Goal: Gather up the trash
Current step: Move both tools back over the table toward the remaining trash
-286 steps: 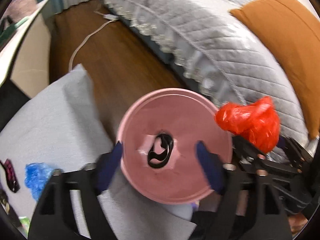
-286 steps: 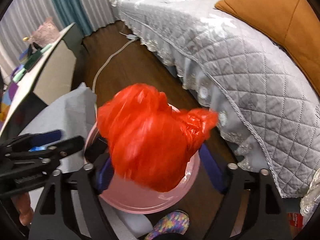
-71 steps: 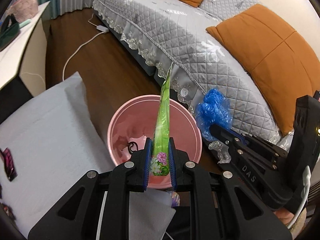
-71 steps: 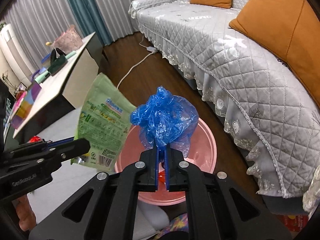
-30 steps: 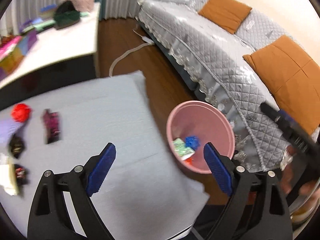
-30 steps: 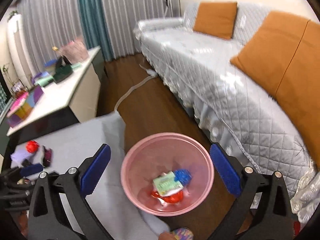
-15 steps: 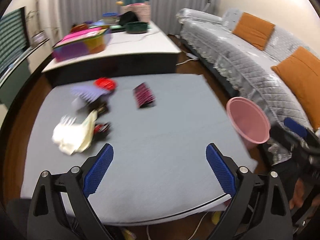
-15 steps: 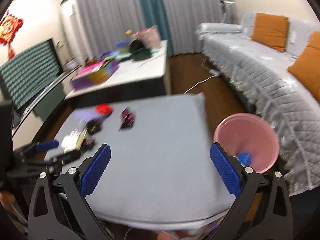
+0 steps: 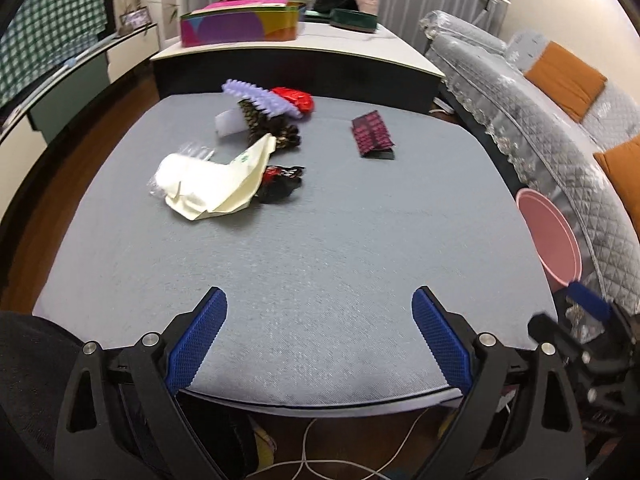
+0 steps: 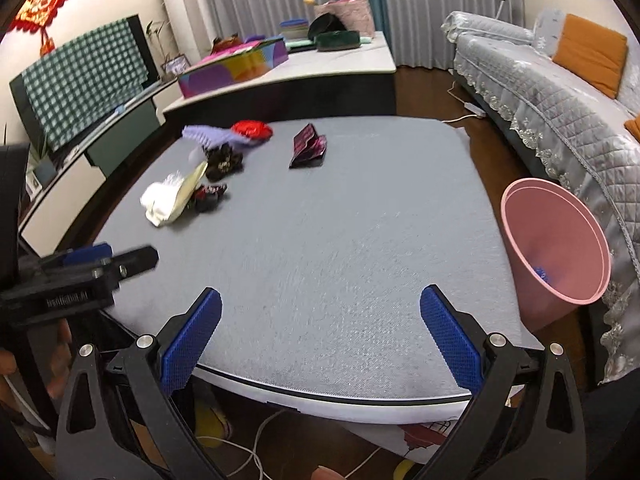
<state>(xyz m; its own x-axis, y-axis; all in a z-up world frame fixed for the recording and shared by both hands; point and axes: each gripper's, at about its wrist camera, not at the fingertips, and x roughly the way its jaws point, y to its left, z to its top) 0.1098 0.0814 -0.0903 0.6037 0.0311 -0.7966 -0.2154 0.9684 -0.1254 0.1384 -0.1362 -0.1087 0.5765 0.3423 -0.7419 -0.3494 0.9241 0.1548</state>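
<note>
Bin (image 10: pixel 556 240) contents mostly hidden: only a blue scrap (image 10: pixel 542 272) shows low inside in the right view; in the left view the bin's far rim is cut by the table edge and the right gripper (image 9: pixel 576 312) body is motion-blurred, state unreadable there. Trash pile on the far-left of the table (image 9: pixel 320 240) overlaps, so items are hard to separate: cream crumpled paper bag (image 9: pixel 224 188), clear plastic (image 9: pixel 192 152) under it, dark wrapper (image 9: pixel 280 180) with red print just beside it, lilac ridged piece (image 9: pixel 260 96) over a dark patterned wrapper (image 9: pixel 268 124), shiny red plastic (image 9: pixel 294 98) touching the lilac one. Magenta foil packet (image 9: pixel 372 136) lies folded, apart from the pile, far centre. Left gripper (image 9: pixel 318 340) and right gripper in its own view (image 10: pixel 320 340): both spread wide, nothing between the blue textured pads (image 10: pixel 192 340), hovering at the near table edge. Table is covered in grey woven cloth, rounded corners. Bin is smooth pink plastic, on the wood floor at the right, between the table and a quilted grey sofa (image 10: pixel 560 92) with orange cushions (image 10: pixel 588 52). White cabinet (image 10: pixel 320 60) with clutter behind; cables under the near edge.
</note>
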